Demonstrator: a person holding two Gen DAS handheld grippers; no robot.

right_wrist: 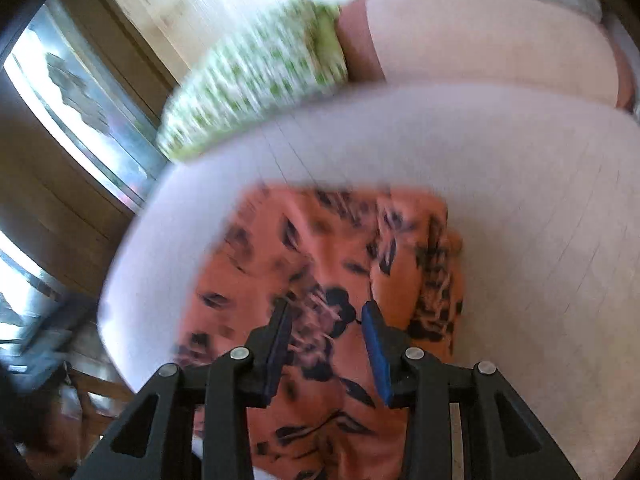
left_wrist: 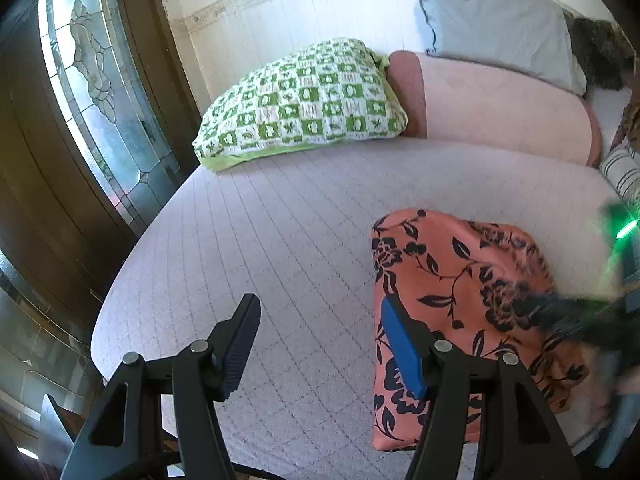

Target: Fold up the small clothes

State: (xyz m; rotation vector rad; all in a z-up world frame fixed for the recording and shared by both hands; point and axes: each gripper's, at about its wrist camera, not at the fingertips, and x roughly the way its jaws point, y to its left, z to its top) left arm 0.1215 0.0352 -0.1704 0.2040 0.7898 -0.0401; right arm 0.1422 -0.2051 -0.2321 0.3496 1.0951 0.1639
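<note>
The left claw [left_wrist: 320, 344] stands wide open with nothing between its fingers; under the gap lies only the pale quilted bed cover [left_wrist: 260, 232]. Its right finger, the one with the blue pad [left_wrist: 402, 350], shows in front of the near left edge of the orange flowered garment [left_wrist: 460, 280], but whether it touches the cloth cannot be told. The right claw [right_wrist: 326, 344] is about half open and hangs over the same garment [right_wrist: 320, 248]; its two fingers frame a patch of the black flower print, and the pads do not seem to press any cloth, though the right wrist view is blurred and the gap to the fabric cannot be judged. In the left wrist view that claw shows only as a dark smear [left_wrist: 576, 316] over the right side of the garment, with a green light [left_wrist: 624, 228] just above it.

The garment lies folded into a rough rectangle on the near part of the bed, its right side bunched in thicker folds. Farther back on the bed, well apart from it, rests a green and white checked pillow [left_wrist: 304, 100]. Beside that lies a pink bolster [left_wrist: 492, 104], and a grey pillow [left_wrist: 496, 20] leans against the white wall behind. To the left of the bed stands a dark wooden door with a leaded glass pane [left_wrist: 92, 80]
</note>
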